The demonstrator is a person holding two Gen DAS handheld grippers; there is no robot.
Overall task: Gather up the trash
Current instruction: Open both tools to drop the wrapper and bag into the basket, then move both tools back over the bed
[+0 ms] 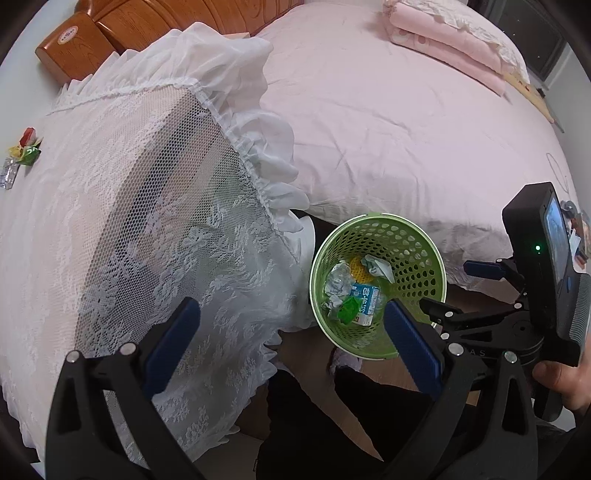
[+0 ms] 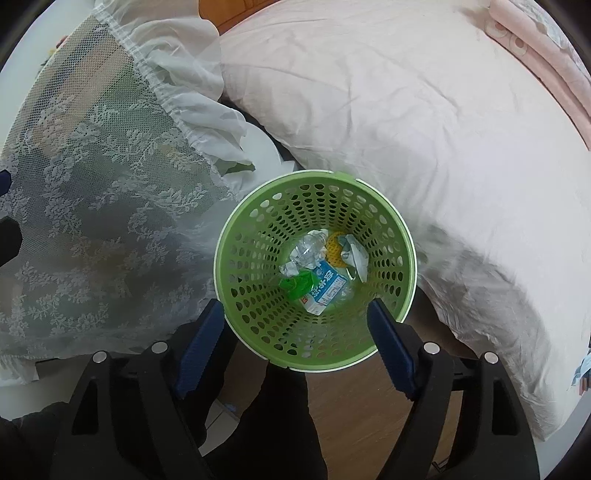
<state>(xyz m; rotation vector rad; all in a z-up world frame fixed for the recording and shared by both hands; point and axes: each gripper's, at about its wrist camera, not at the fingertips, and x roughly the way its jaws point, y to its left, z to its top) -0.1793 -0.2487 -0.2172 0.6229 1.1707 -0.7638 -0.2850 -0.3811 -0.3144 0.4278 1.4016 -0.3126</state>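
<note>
A green perforated trash basket (image 2: pixel 251 236) stands on the wood floor between the bed and a lace-covered stand; it also shows in the left wrist view (image 1: pixel 417 251). Inside lie a crushed clear bottle with a blue label (image 2: pixel 327 286), a green wrapper (image 2: pixel 295 286), crumpled paper (image 2: pixel 354 254) and something yellow (image 2: pixel 334 243). My right gripper (image 2: pixel 295 314) is open and empty, right above the basket's near rim. My left gripper (image 1: pixel 291 314) is open and empty, over the lace cover to the basket's left. Colourful wrappers (image 1: pixel 27 146) and a clear wrapper (image 1: pixel 8 173) lie on the lace-covered top at far left.
A bed with a pale pink sheet (image 1: pixel 388 129) fills the right and back, with a folded pink blanket (image 1: pixel 443 48) on it. The lace-covered stand (image 1: pixel 129 206) is on the left, a wooden headboard (image 1: pixel 147 22) behind. The other hand-held gripper body (image 1: pixel 546 266) is at right.
</note>
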